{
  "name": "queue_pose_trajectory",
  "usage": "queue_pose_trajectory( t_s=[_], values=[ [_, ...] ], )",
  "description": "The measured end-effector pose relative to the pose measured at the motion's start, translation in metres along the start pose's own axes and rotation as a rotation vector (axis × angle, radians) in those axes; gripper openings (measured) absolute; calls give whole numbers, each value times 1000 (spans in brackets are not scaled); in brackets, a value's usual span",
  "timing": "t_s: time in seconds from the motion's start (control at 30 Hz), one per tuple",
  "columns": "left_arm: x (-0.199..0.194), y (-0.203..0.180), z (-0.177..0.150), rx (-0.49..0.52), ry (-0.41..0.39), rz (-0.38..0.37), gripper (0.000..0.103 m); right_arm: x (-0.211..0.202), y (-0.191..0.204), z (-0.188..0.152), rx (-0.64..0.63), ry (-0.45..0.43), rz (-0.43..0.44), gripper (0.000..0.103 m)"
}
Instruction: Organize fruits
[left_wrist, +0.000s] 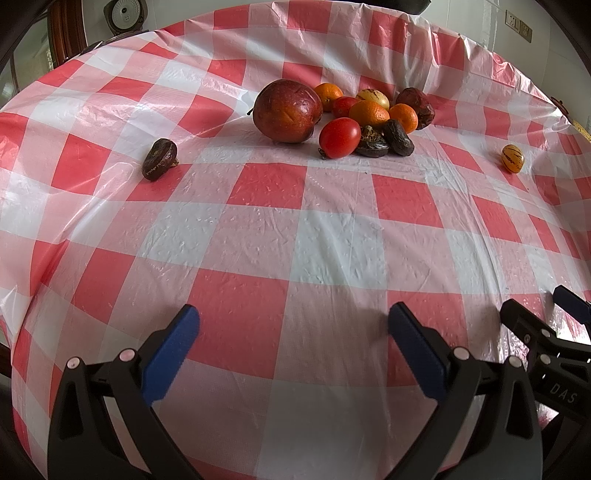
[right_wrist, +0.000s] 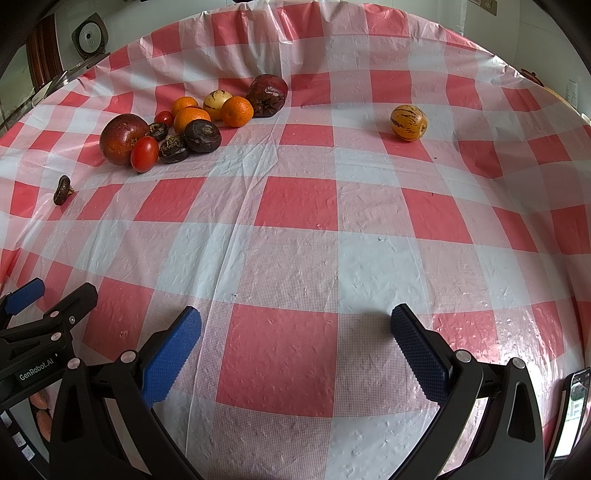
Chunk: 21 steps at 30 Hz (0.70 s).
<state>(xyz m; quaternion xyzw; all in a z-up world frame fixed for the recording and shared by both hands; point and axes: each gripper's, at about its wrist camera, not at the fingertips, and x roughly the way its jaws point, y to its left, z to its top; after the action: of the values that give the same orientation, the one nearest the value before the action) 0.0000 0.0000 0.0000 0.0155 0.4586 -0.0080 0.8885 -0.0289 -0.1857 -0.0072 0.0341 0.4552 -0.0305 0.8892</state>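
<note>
A pile of fruit lies at the far side of the red-and-white checked table (left_wrist: 295, 229): a big red apple (left_wrist: 287, 110) (right_wrist: 123, 138), a red tomato (left_wrist: 340, 137) (right_wrist: 144, 153), oranges (left_wrist: 369, 112) (right_wrist: 237, 110), dark wrinkled fruits (left_wrist: 399, 137) (right_wrist: 202, 135) and a pale striped fruit (right_wrist: 217, 104). One dark fruit (left_wrist: 159, 158) (right_wrist: 62, 190) lies apart to the left. A yellow striped fruit (left_wrist: 512, 158) (right_wrist: 409, 122) lies apart to the right. My left gripper (left_wrist: 293, 347) and right gripper (right_wrist: 295, 343) are open, empty, over the near cloth.
The right gripper's tips (left_wrist: 535, 317) show at the lower right of the left wrist view; the left gripper's tips (right_wrist: 48, 299) show at the lower left of the right wrist view. A round appliance (left_wrist: 123, 14) stands beyond the table's far left edge. A wall socket (left_wrist: 519, 26) is at the upper right.
</note>
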Motion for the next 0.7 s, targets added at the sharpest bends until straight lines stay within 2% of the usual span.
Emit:
queue_pose_trajectory(
  t_s=[0.3, 0.43, 0.5, 0.57, 0.7],
  values=[
    [0, 0, 0, 1, 1, 0, 102, -1, 5, -2, -4, 2, -1, 99],
    [0, 1, 0, 25, 13, -19, 102, 0, 3, 1, -45, 51, 53, 99],
    [0, 4, 5, 47, 25, -54, 102, -2, -14, 12, 10, 8, 75, 99],
    [-2, 14, 10, 2, -18, -72, 102, -6, -30, 21, 43, -55, 21, 99],
    [1, 26, 35, -15, -47, -74, 102, 8, -73, 62, 120, -82, 26, 99]
  ],
)
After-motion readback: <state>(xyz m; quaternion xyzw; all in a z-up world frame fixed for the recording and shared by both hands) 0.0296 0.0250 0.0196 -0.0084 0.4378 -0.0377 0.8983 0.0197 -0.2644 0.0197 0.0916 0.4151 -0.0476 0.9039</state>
